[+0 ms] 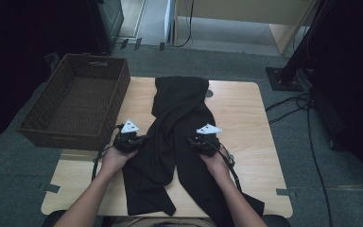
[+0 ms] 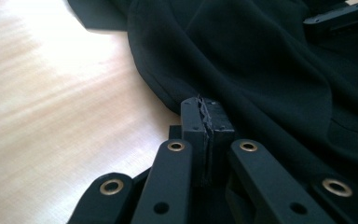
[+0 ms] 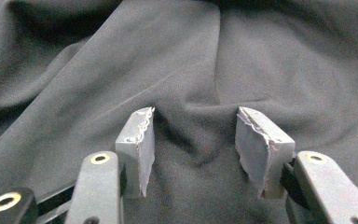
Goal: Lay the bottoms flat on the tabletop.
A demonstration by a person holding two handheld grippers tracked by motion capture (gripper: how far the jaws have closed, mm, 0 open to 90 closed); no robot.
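A black garment (image 1: 182, 127), seemingly a pair of trousers, lies spread lengthwise down the middle of the wooden table (image 1: 246, 118), its two legs running toward the person's edge.

The left gripper (image 1: 131, 140) sits at the garment's left edge. In the left gripper view its jaws are pressed fully together (image 2: 207, 122) right at the hem of the cloth, which curves just ahead of and beside the tips; whether a fold is actually pinched between them cannot be told. Bare tabletop lies to the left of this gripper.

The right gripper (image 1: 203, 142) rests on the garment's right leg. In the right gripper view its jaws stand apart (image 3: 193, 133), tips against the fabric, with a small ridge of cloth rising in the gap but not squeezed.

Beyond the left gripper and to its left, a dark brown wicker basket (image 1: 52, 113) stands at the table's far left corner, partly overhanging the edge. Nothing lies inside it.
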